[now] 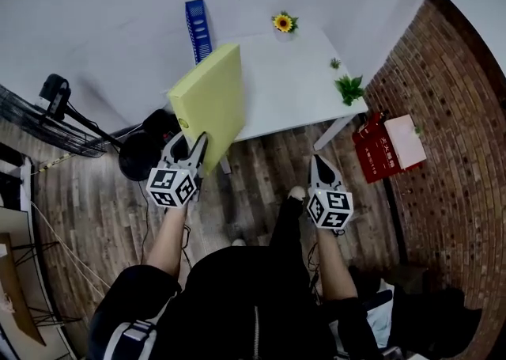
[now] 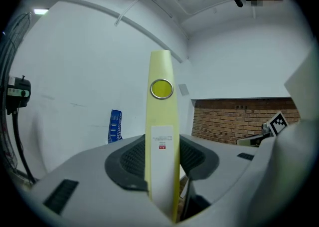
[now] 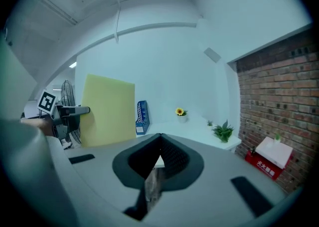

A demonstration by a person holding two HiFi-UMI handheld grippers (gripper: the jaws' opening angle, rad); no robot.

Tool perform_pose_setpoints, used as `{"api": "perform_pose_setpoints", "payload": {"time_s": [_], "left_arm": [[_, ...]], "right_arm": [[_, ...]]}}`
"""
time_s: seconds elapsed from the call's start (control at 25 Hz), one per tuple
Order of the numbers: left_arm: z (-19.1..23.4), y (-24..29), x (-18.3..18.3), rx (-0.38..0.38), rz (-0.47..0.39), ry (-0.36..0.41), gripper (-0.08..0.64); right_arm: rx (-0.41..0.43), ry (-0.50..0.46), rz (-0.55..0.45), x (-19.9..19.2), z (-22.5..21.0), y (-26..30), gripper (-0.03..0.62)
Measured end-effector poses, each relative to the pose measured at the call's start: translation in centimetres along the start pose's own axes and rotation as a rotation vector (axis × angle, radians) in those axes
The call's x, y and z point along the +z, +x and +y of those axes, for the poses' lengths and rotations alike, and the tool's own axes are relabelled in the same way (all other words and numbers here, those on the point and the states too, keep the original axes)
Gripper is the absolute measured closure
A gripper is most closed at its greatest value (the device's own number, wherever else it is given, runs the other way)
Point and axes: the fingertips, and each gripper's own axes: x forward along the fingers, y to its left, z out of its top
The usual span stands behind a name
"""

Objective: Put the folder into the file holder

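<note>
Ahead of me and short of the worktop point(image 1: 285, 89), the folder point(image 1: 212, 101) hangs upright in the air, clamped in my left hand-held gripper point(image 1: 192, 145). The jaws stand fairly wide, one pad on each cover at the lower end of the spine. My right hand-held gripper point(image 1: 318, 161) is carried low at my side with its jaws closed together and nothing between them. The folder is a pale yellow binder with a broad spine, which faces the left gripper view. A metal-ringed finger hole sits high on that spine, with a white label below it. I judge it to be stiff board that will not sag or fold under the pads. It looks light, though I cannot tell whether it holds any paper. Because the grip sits at the bottom and the tall body stands above it, the folder is likely to tip or swing if I turn it quickly. The smooth covers may slide under a loose grip. A hold across the spine, close to the lower corner, gives the firmest purchase. The blue file holder point(image 1: 198, 28) stands on the far left edge of the worktop, well apart from the folder.
</note>
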Motion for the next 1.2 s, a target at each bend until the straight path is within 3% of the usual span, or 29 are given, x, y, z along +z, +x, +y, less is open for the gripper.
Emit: {"api": "perform_pose_setpoints", "payload": {"time_s": [0.28, 0.48, 0.56, 0.96, 1.2], "left_arm": [[0.9, 8.1, 1.1, 0.120, -0.036, 0.011, 0.371], [2.0, 12.0, 1.6, 0.247, -0.050, -0.007, 0.371], [2.3, 13.5, 1.8, 0.287, -0.055, -0.008, 0.371], [2.5, 18.3, 3.1, 0.468, -0.077, 0.009, 0.371], [2.7, 19.3, 3.2, 0.527, -0.090, 0.006, 0.371]], "right_arm": [[0.168, -0.034, 0.024, 4.2, -4.2, 11.9, 0.588], [0.308, -0.147, 0.045, 7.6, -5.2, 19.0, 0.588], [0.354, -0.152, 0.049, 8.7, -5.9, 21.3, 0.588], [0.527, -0.146, 0.070, 11.7, -9.8, 30.5, 0.588], [0.589, -0.153, 0.073, 12.6, -9.8, 33.6, 0.588]]}}
